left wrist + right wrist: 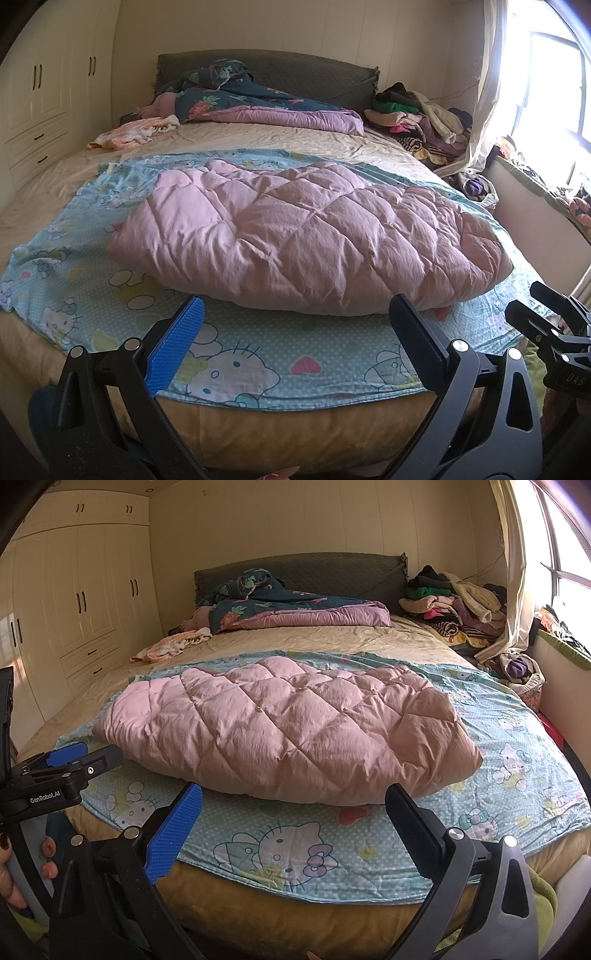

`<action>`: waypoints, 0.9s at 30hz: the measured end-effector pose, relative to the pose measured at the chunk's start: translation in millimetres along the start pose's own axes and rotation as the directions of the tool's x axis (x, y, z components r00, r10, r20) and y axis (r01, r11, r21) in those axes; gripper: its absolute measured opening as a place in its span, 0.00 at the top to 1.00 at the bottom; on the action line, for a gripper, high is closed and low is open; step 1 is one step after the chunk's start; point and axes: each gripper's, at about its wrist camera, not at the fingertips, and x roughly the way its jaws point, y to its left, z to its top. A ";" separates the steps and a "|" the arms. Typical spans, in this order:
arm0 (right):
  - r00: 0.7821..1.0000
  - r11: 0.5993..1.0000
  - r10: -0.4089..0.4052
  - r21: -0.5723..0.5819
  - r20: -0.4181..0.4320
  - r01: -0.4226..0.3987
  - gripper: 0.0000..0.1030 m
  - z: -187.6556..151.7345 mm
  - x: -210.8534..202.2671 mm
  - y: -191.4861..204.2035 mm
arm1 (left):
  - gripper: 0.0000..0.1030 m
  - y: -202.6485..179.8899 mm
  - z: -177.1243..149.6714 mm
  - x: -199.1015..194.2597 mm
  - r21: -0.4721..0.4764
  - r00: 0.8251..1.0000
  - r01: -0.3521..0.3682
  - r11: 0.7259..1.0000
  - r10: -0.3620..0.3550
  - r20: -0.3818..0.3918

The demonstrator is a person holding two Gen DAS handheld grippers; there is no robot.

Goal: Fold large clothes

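Note:
A pink quilted padded garment [310, 236] [291, 727] lies bunched on a light blue cartoon-cat sheet [258, 354] [517, 775] spread over the foot of the bed. My left gripper [295, 321] is open, hovering just short of the garment's near edge, nothing between its fingers. My right gripper [295, 805] is open too, at the same near edge and empty. Each gripper appears at the side of the other's view: the right one [546, 325], the left one [70, 760] with a hand [14, 864] on its handle.
The bed [280, 424] has a beige sheet, a dark floral duvet [236, 96] at the headboard and an orange-white cloth [133, 134] at far left. A clothes pile [424, 118] sits far right by the curtain and window. White wardrobes [74, 602] line the left wall.

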 end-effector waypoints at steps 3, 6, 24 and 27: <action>1.000 1.000 0.000 -0.001 -0.001 0.000 0.04 0.0 0.1 0.2 | 0.09 1.3 0.3 -0.3 -0.001 1.000 -0.002 1.000 0.002 0.000; 1.000 1.000 -0.001 -0.002 0.000 0.001 0.04 0.6 -0.3 0.4 | 0.09 1.2 0.3 -0.4 -0.001 1.000 -0.003 1.000 0.003 -0.001; 1.000 1.000 -0.002 -0.004 0.000 0.002 0.04 0.9 0.4 1.5 | 0.09 2.7 0.2 -1.7 -0.001 1.000 -0.011 1.000 0.011 -0.001; 1.000 1.000 -0.004 -0.005 -0.001 0.004 0.04 1.1 0.6 1.6 | 0.09 3.6 0.6 -2.3 -0.002 1.000 -0.008 1.000 0.008 -0.002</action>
